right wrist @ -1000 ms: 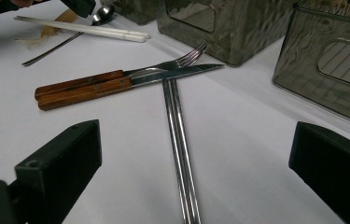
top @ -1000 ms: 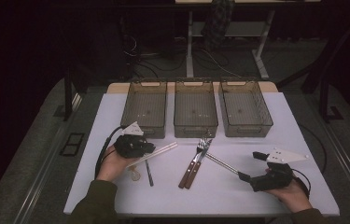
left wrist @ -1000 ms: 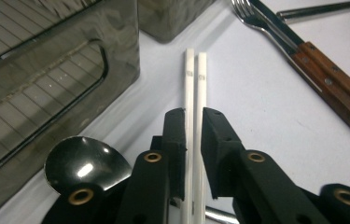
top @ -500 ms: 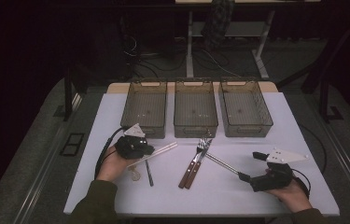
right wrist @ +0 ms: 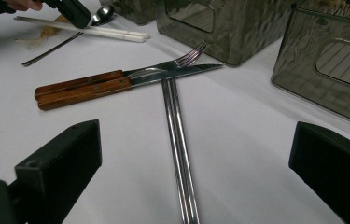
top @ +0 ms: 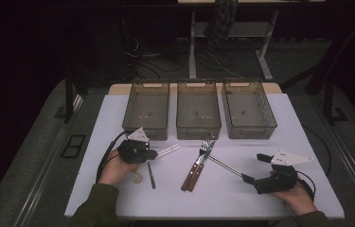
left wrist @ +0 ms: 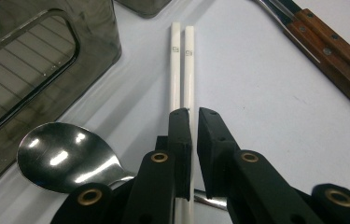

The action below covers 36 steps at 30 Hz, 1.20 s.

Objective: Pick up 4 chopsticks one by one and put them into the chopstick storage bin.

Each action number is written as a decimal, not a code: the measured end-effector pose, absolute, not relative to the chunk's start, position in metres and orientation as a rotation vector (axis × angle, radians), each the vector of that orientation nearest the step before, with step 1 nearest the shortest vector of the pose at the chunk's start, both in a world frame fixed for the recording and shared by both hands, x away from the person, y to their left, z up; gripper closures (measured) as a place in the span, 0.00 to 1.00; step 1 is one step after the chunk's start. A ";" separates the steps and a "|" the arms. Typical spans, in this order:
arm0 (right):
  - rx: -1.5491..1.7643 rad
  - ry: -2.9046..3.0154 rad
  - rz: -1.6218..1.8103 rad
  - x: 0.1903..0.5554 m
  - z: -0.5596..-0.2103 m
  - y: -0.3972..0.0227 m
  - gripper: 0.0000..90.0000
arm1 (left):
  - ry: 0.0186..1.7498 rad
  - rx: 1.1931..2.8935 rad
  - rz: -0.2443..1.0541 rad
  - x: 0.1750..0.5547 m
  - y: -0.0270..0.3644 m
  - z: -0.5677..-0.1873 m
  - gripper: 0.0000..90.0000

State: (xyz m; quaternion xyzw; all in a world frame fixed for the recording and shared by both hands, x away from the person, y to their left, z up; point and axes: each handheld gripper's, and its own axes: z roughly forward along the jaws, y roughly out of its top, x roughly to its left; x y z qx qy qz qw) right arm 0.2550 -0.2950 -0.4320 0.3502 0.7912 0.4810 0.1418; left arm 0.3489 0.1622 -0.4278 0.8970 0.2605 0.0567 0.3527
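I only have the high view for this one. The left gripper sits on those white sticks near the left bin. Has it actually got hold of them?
Observer: Yes. In the left gripper view the left gripper has its fingers closed on the white chopsticks, with one stick running between them.
Operator: Anything else by that hand?
Observer: A steel spoon, bowl up, lies right beside the fingers.
Operator: And the right gripper?
Observer: Its fingers stand wide open, one on either side of a pair of metal chopsticks whose far end meets the knife blade.
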 end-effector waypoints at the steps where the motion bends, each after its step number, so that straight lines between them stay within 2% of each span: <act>1: 1.011 2.284 1.388 0.255 -0.432 -0.295 0.03 | 0.675 2.322 0.144 0.349 0.162 -0.428 0.92; 36: 1.013 2.283 1.392 0.255 -0.432 -0.295 0.03 | 0.645 2.410 0.151 0.344 0.155 -0.436 0.89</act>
